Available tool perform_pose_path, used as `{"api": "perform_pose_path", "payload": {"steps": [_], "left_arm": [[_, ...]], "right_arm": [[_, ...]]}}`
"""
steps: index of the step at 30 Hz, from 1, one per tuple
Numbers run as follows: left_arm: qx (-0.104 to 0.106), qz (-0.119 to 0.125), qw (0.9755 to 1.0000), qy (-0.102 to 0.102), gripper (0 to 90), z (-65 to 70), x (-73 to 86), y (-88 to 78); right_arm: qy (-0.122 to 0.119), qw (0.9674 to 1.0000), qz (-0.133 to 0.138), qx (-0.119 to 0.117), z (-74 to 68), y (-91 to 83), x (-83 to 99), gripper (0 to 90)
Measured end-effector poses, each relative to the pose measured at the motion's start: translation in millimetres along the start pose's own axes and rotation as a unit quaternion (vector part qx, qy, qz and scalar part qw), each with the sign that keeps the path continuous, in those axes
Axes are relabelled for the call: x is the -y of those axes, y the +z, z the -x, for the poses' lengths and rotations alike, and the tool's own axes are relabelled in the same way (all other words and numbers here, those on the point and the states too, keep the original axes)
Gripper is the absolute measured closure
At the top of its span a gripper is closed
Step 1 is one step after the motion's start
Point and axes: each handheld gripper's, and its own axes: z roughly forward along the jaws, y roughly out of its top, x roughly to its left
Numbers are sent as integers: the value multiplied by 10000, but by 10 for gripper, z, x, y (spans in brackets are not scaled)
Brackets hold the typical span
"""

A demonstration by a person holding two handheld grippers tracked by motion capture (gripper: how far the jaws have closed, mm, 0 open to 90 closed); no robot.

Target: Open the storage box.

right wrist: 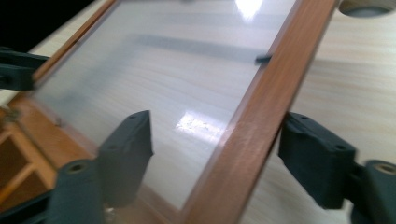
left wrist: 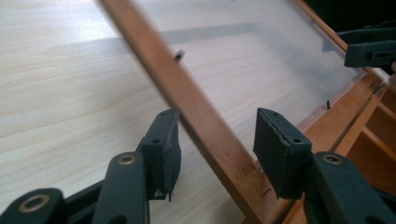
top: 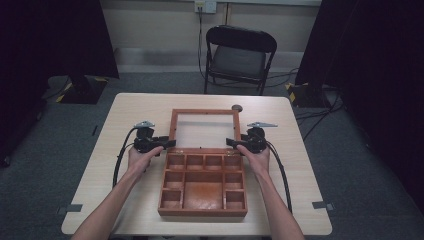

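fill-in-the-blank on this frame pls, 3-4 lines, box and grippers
1. The wooden box on the table has its glass-paned lid ____.
2. The left gripper straddles the lid's ____ frame rail.
3. The right gripper has its jaws ____, not clamped.
4. Behind the table stands a black folding ____.

Missing: open; wooden; open; chair
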Motion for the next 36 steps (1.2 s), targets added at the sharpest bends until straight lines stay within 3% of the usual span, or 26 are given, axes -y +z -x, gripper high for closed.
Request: {"api": "perform_pose_path", "payload": {"steps": [2, 5, 7, 16, 21, 24, 26, 31, 33, 36], "left_arm": [[41, 49, 9999, -88, 484, -18, 15, 6], [-175, -164, 9996, 166, 460, 15, 34, 44], [-176, -165, 9995, 197, 439, 42, 34, 51], [-308, -90, 9991, 282, 385, 68, 20, -35], [-366, -119, 9986, 352, 338, 69, 44, -207], [-566, -233, 9968, 517, 330, 69, 70, -316], [-595, -206, 9968, 499, 323, 59, 101, -398], [-603, -244, 9963, 557, 288, 90, 214, -574], [-674, -323, 9955, 586, 288, 120, 278, -639], [-739, -332, 9944, 674, 288, 147, 357, -734]], "right_arm": [[220, 9996, -17, -159, 54, 19, 41, 243], [477, 9986, -116, -204, 99, 58, 68, 225], [235, 9997, -51, 69, 69, 22, 48, 255], [200, 9997, 139, -21, 61, -90, 31, 247], [155, 9997, 173, 32, 60, -220, 67, 236], [104, 9998, 138, 70, 72, -314, 94, 220], [62, 9998, 139, 109, 68, -388, 110, 212], [-24, 9997, 146, 206, 71, -577, 162, 203], [-9, 9990, 267, 368, 82, -691, 188, 203], [17, 9992, 209, 353, 107, -819, 230, 180]]}}
